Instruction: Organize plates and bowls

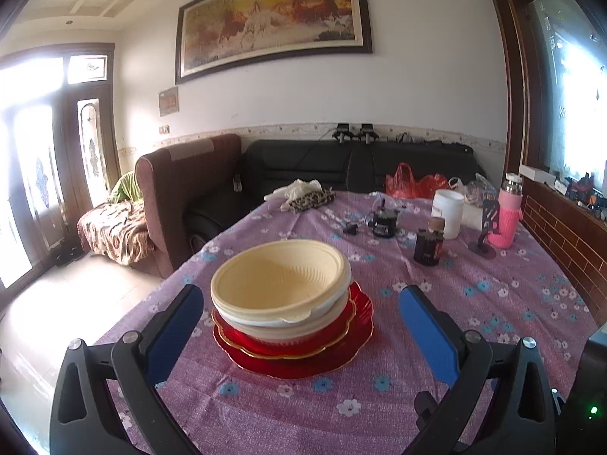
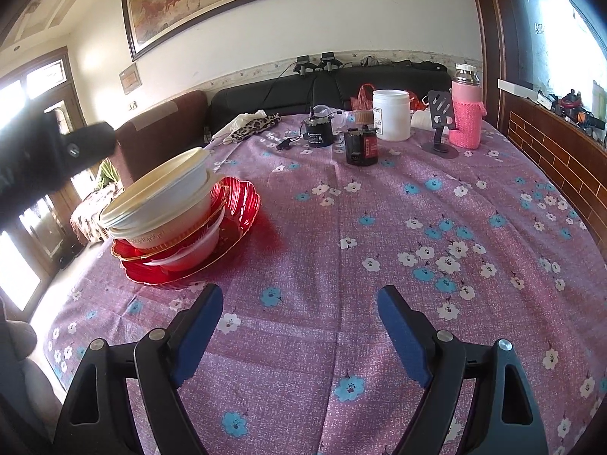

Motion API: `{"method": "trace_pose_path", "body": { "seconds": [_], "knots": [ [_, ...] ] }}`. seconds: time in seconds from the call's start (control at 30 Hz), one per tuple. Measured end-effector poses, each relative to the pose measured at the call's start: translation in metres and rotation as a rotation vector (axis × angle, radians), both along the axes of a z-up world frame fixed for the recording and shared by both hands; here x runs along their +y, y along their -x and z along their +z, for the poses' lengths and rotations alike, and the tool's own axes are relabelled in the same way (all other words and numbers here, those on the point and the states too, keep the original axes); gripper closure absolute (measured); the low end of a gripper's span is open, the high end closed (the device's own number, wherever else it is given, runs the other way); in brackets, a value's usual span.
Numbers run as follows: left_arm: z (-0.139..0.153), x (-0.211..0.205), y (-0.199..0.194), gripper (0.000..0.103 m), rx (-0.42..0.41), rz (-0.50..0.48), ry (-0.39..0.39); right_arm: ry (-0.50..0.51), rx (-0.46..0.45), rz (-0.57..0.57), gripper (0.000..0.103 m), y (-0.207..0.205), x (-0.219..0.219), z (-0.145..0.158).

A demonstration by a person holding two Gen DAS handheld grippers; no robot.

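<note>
Straight ahead of the left gripper point(image 1: 299, 326), the stack point(image 1: 282, 295) of cream bowls on red plates sat on the desk point(image 1: 474, 322), centred between wide-apart, empty jaws. From the right wrist, the stack point(image 2: 170, 212) lay well off to the left of the right gripper point(image 2: 299, 335), whose jaws also stood apart over bare cloth. The left gripper looked nearer.

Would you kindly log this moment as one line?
left gripper open | right gripper open | cream plastic bowls stacked on red glass plates
</note>
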State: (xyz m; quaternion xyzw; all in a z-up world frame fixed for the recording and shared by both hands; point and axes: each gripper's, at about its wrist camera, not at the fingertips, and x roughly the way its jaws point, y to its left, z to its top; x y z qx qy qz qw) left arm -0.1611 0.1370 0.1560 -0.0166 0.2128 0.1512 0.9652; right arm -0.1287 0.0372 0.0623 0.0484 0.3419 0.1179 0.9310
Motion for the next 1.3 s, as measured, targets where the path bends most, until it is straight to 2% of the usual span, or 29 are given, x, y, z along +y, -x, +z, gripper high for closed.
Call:
{"method": "trace_pose_path", "body": {
  "seconds": [0.37,0.5,0.6,0.77,0.87,0.97,1.03,1.17,1.3],
  "knots": [
    [-0.021,0.020,-0.015,0.000,0.095,0.000,0.081,0.038,0.025,0.022,0.015,-0.002,0.015,-0.006],
    [-0.023,0.028,-0.012,0.000,0.082,0.015,0.090,0.057,0.027,0.037,0.015,-0.001,0.024,-0.008],
    [-0.014,0.036,0.000,0.000,0.007,0.046,0.086,0.069,0.028,0.043,0.015,-0.001,0.030,-0.008],
    [0.014,0.045,0.048,0.000,-0.285,0.113,0.057,0.084,0.020,0.052,0.015,0.000,0.038,-0.008],
    [0.021,0.050,0.064,0.000,-0.366,0.132,0.067,0.090,0.017,0.059,0.015,0.000,0.045,-0.007],
    [0.025,0.049,0.061,0.000,-0.311,0.132,0.023,0.111,0.007,0.078,0.015,0.003,0.055,-0.005],
    [0.023,0.047,0.057,0.000,-0.279,0.091,0.005,0.128,-0.004,0.093,0.015,0.006,0.062,-0.003],
    [0.015,0.062,0.049,0.000,-0.214,0.066,0.105,0.168,-0.016,0.124,0.015,0.009,0.077,0.003],
    [0.002,0.078,0.042,0.000,-0.157,0.090,0.148,0.193,-0.009,0.132,0.015,0.003,0.085,0.009]
  ]
}}
